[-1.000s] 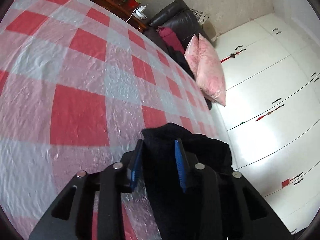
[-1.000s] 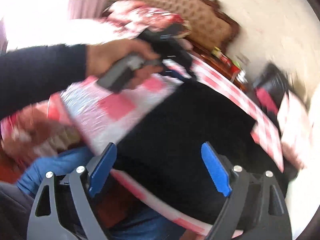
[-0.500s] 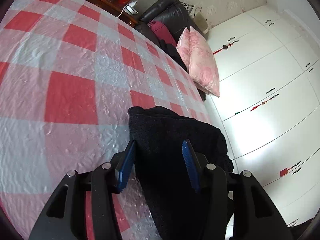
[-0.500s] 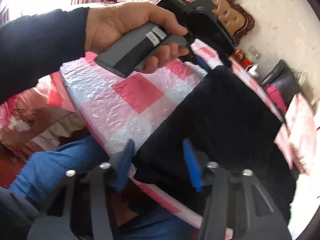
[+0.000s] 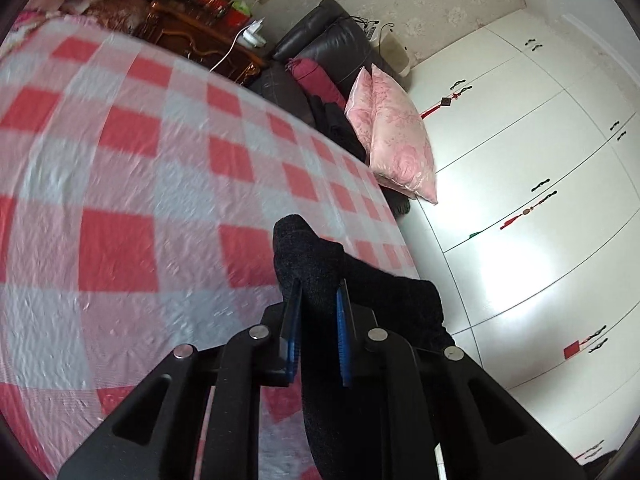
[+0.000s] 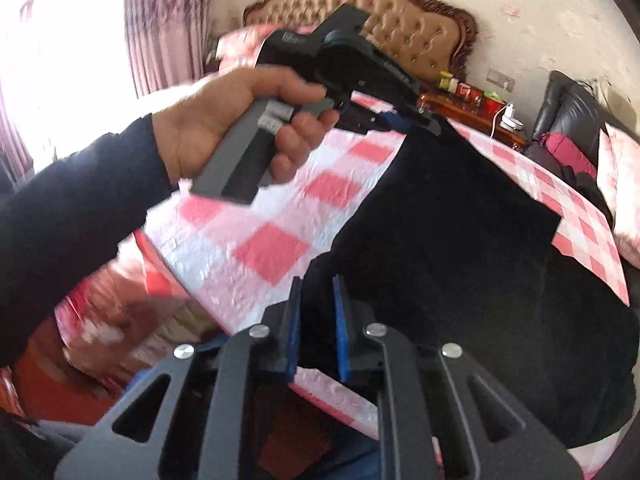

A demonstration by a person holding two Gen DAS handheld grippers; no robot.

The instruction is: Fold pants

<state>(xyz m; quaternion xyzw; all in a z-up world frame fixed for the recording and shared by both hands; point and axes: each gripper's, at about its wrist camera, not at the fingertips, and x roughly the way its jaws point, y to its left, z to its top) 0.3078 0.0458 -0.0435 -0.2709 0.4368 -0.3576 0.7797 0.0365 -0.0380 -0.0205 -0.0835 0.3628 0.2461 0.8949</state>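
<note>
The black pants (image 6: 452, 232) lie across the near corner of the red-and-white checked bed cover (image 6: 256, 240). My right gripper (image 6: 316, 288) is shut on a near corner of the pants at the bed's edge. My left gripper (image 5: 318, 292) is shut on another corner of the pants (image 5: 308, 256) and holds it lifted above the cover (image 5: 140, 184). In the right wrist view the left gripper (image 6: 416, 120) shows at the far corner of the pants, held by a hand (image 6: 240, 120) in a dark sleeve.
A dark leather sofa (image 5: 320, 44) with pink cushions (image 5: 396, 136) stands beyond the bed. White wardrobe doors (image 5: 520, 200) fill the right side. A wooden bedside cabinet (image 5: 200, 36) and a tufted headboard (image 6: 384, 12) are at the bed's head. Blue-jeaned legs (image 6: 352, 452) are below the bed's edge.
Both grippers, open half a second ago, have shut on corners of the pants. The left one has raised its corner off the cover.
</note>
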